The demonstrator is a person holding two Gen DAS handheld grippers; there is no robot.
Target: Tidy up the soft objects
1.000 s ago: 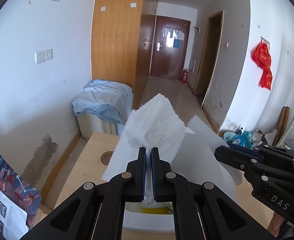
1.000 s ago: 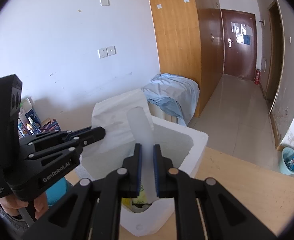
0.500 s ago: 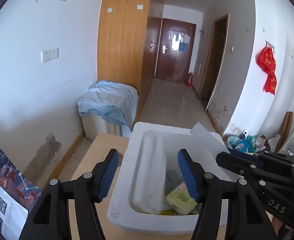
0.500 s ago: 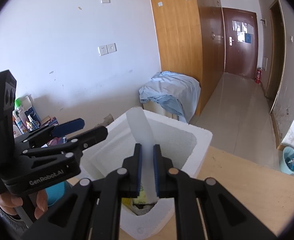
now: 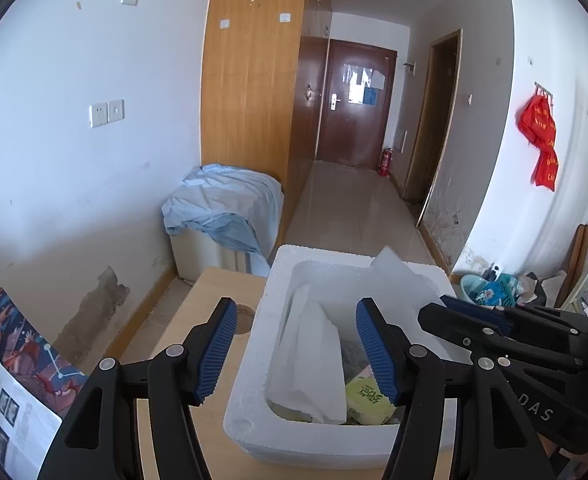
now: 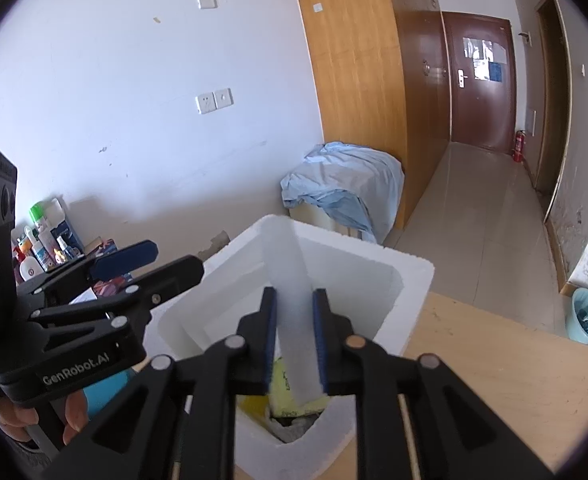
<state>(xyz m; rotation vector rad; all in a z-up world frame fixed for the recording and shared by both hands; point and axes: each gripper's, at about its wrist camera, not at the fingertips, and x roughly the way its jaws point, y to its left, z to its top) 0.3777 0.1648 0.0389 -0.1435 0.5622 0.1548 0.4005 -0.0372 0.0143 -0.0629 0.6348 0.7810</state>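
Left gripper (image 5: 296, 346) has let its white tissue (image 5: 314, 364) drop into the foam box (image 5: 250, 392), jaws wide.

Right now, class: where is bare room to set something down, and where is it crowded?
Bare wood lies on the table right of the foam box, and left of it around the round hole. Inside the box, tissue paper and yellow packs crowd it.
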